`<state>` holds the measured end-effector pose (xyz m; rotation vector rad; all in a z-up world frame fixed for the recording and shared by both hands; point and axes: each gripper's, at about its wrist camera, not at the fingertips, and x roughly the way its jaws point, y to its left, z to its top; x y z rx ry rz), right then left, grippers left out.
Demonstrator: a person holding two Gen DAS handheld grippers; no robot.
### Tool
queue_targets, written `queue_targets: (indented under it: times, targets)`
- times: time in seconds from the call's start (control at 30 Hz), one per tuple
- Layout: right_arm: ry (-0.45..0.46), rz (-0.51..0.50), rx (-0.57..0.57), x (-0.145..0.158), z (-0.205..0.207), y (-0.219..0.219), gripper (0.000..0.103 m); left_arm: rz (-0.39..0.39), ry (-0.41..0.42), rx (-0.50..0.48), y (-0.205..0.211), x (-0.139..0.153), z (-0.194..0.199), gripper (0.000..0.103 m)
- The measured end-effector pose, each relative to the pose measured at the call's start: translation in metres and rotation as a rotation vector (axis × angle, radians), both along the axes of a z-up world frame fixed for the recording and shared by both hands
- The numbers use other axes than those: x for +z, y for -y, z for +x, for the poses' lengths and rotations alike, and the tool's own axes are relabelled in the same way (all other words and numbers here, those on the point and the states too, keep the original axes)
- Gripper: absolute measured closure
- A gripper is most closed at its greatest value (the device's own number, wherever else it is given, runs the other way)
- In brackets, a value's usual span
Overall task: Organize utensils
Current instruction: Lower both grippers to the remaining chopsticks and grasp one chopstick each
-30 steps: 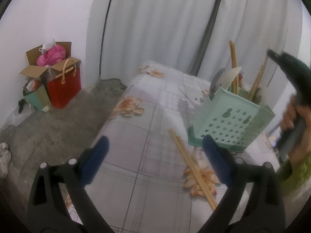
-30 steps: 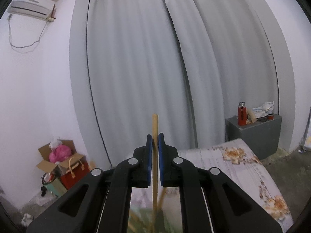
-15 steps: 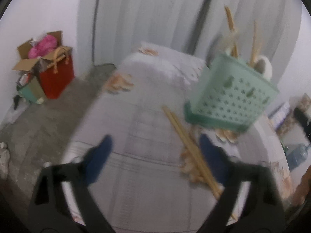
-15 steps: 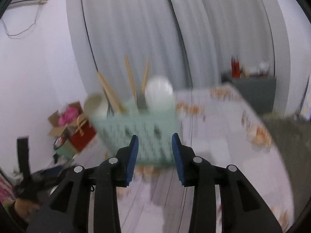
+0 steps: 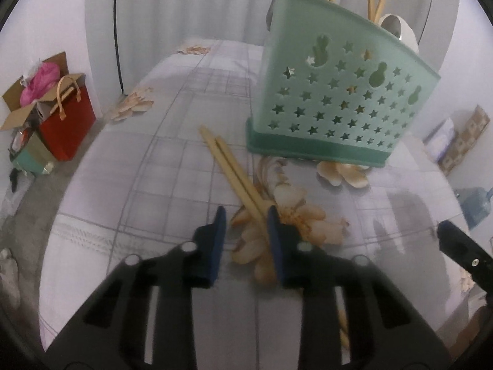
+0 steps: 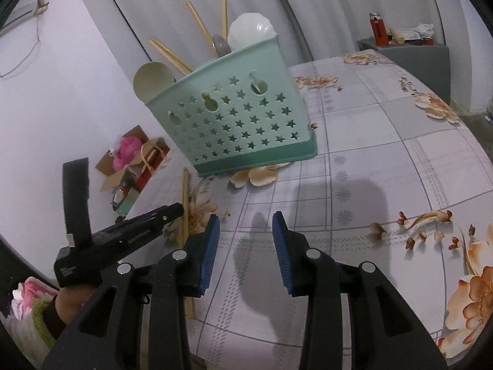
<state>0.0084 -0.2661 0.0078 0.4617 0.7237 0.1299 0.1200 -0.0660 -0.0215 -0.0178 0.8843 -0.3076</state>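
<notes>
A mint green utensil holder (image 5: 336,98) with star cut-outs stands on the floral tablecloth and holds chopsticks and spoons; it also shows in the right wrist view (image 6: 237,117). A pair of wooden chopsticks (image 5: 231,169) lies on the cloth in front of it, also seen in the right wrist view (image 6: 184,206). My left gripper (image 5: 246,225) is open, low over the near end of the chopsticks, its jaws on either side of them. My right gripper (image 6: 246,234) is open and empty above the cloth, to the right of the chopsticks.
The table (image 6: 400,160) carries a grey checked cloth with orange flowers. On the floor at left are a red bag (image 5: 69,117) and a cardboard box (image 5: 21,104). A grey cabinet (image 6: 409,49) with a red bottle stands behind. Curtains hang behind the table.
My right gripper let go of a chopstick at the holder, opened and came down over the table. My left gripper moved forward over the lying chopsticks and narrowed its jaws around them.
</notes>
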Motion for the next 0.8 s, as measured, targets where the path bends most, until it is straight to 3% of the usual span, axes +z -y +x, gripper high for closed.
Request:
queue_targets:
  times: [0.2, 0.3, 0.47, 0.8]
  targets:
    - [-0.005, 0.003, 0.014, 0.001, 0.002, -0.002, 0.068, 0.061, 0.031, -0.014, 0.009, 0.000, -0.002, 0.084]
    - [-0.014, 0.007, 0.015, -0.001, 0.002, -0.002, 0.068, 0.061, 0.030, -0.011, 0.006, 0.001, -0.002, 0.092]
    - [-0.033, 0.002, 0.046, -0.001, 0.007, -0.007, 0.068, 0.064, 0.015, -0.015, -0.004, 0.003, -0.002, 0.094]
    - [-0.150, -0.114, 0.306, -0.009, 0.056, -0.072, 0.068, 0.090, -0.021, 0.002, -0.031, 0.003, -0.014, 0.097]
